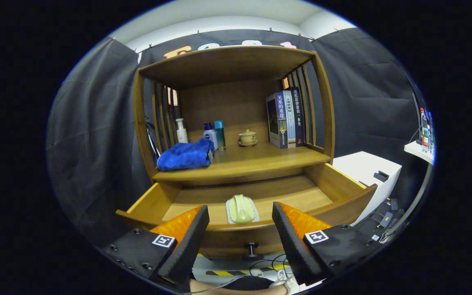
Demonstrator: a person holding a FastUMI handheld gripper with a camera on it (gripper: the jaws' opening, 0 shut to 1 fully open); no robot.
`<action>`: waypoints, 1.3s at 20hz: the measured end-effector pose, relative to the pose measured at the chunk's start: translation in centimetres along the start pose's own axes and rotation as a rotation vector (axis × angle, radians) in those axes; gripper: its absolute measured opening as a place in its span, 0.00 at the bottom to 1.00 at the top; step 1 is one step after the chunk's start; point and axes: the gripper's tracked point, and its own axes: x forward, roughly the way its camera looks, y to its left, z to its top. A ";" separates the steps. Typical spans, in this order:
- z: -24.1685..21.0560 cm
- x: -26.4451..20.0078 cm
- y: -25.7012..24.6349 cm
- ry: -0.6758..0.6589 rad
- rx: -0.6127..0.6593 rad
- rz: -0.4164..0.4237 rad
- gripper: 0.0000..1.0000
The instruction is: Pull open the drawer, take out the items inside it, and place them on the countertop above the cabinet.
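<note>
I see the wooden cabinet's drawer pulled out, a pale green soap in its clear tray inside near the front wall. My claw hangs spread either side of it. On the worktop above: folded blue towel left, upright books right.

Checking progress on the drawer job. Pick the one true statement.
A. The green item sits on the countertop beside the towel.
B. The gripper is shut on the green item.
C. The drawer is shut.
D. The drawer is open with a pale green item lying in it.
D: the drawer is pulled out and the green item lies inside it near the front, while the gripper is open with its fingers either side, not touching it.
</note>
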 end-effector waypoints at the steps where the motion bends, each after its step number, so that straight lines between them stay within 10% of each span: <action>1: 1.0 0.6 -0.3 -0.003 0.005 -0.008 0.99; 10: 4.1 8.7 -0.2 0.167 0.055 0.014 0.98; 26: -5.8 16.3 0.4 0.744 -0.094 0.091 0.93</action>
